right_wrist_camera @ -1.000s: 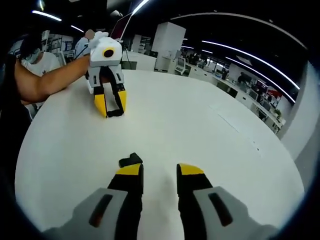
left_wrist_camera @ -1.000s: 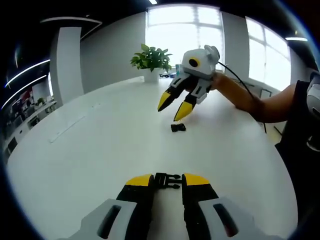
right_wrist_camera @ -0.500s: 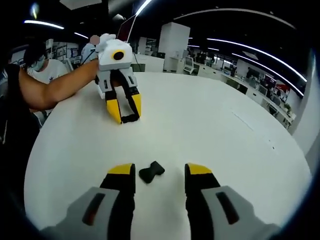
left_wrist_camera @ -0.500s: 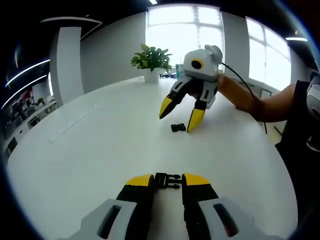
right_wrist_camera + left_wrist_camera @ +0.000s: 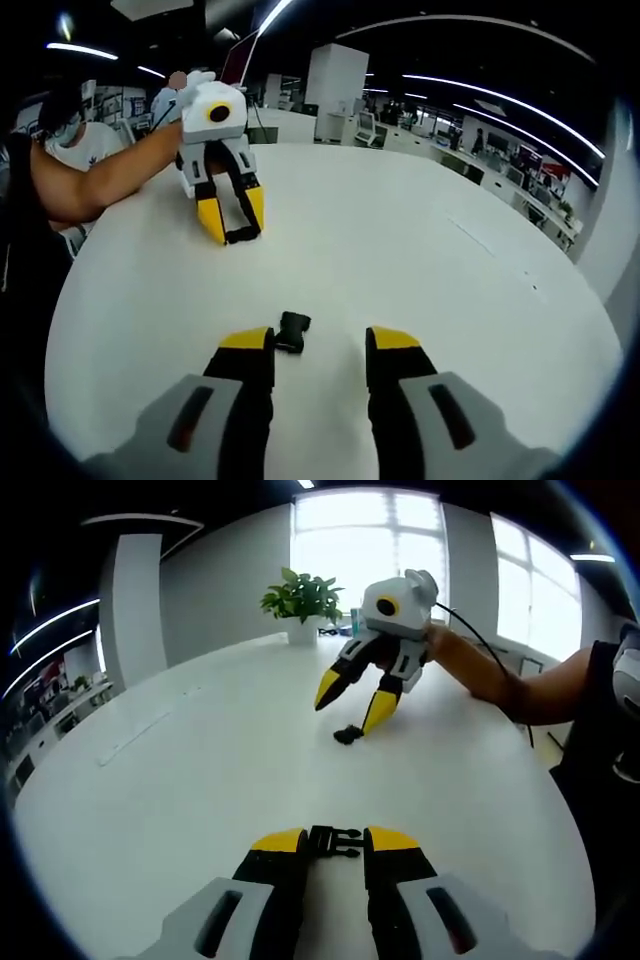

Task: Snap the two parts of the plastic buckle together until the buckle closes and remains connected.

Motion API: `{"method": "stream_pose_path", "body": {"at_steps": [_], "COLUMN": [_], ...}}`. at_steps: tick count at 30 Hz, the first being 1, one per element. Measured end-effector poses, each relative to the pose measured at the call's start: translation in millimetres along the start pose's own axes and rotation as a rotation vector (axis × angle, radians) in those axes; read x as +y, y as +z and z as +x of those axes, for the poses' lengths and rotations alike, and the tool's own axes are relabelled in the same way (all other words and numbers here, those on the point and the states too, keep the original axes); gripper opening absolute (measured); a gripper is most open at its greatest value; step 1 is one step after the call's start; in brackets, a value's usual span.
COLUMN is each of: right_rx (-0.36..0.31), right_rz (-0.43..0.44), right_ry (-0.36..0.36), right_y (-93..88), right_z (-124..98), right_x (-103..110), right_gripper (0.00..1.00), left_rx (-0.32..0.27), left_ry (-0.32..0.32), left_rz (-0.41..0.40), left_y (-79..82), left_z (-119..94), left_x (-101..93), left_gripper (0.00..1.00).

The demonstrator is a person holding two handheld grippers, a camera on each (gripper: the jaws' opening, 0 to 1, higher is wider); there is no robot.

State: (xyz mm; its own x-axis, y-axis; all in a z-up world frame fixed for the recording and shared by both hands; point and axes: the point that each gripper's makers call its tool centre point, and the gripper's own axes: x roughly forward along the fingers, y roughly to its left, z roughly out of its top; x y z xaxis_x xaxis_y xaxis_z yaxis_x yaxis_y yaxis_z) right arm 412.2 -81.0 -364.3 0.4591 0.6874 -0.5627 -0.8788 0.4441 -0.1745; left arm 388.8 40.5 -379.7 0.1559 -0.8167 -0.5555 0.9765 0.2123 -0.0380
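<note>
A black pronged buckle half [image 5: 335, 840] sits low over the white table [image 5: 200, 770], and my left gripper [image 5: 335, 841] is shut on it. The right gripper view shows that gripper [image 5: 233, 225] with the black buckle half [image 5: 243, 235] at its tips. The other buckle half [image 5: 292, 332], small and black, lies on the table [image 5: 400, 240] between the jaws of my open right gripper [image 5: 320, 340], close against the left one. In the left gripper view the right gripper [image 5: 350, 708] hangs open over that small buckle half [image 5: 348, 734], one yellow fingertip [image 5: 377, 715] right beside it.
A potted plant [image 5: 303, 605] stands at the table's far edge by bright windows. The person's forearm [image 5: 500, 675] reaches in from the right, and their other arm [image 5: 100, 180] comes in from the left. Office desks [image 5: 400, 135] lie beyond the table.
My right gripper has shifted sideways and the small buckle half now lies against its left jaw, turned a little on the table. The left gripper has not moved.
</note>
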Motion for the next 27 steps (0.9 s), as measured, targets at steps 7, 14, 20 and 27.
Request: {"method": "stream_pose_path", "body": {"at_steps": [7, 14, 20, 27], "right_rx": [-0.002, 0.004, -0.009, -0.022], "right_rz": [0.003, 0.006, -0.015, -0.027], "right_ry": [0.005, -0.002, 0.019, 0.063], "right_y": [-0.7, -2.9, -2.5, -1.3], "right_z": [-1, -1, -2, 1], "right_x": [0, -2, 2, 11], "right_gripper": [0.35, 0.35, 0.35, 0.31], "left_rx": [0.000, 0.001, 0.002, 0.003], "left_ry": [0.000, 0.000, 0.000, 0.000], "left_rz": [0.000, 0.001, 0.002, 0.005], "left_y": [-0.2, -0.4, -0.3, 0.0], "left_z": [0, 0, 0, 0], "left_x": [-0.7, -0.8, -0.6, -0.2], "left_gripper": [0.21, 0.21, 0.21, 0.21]}}
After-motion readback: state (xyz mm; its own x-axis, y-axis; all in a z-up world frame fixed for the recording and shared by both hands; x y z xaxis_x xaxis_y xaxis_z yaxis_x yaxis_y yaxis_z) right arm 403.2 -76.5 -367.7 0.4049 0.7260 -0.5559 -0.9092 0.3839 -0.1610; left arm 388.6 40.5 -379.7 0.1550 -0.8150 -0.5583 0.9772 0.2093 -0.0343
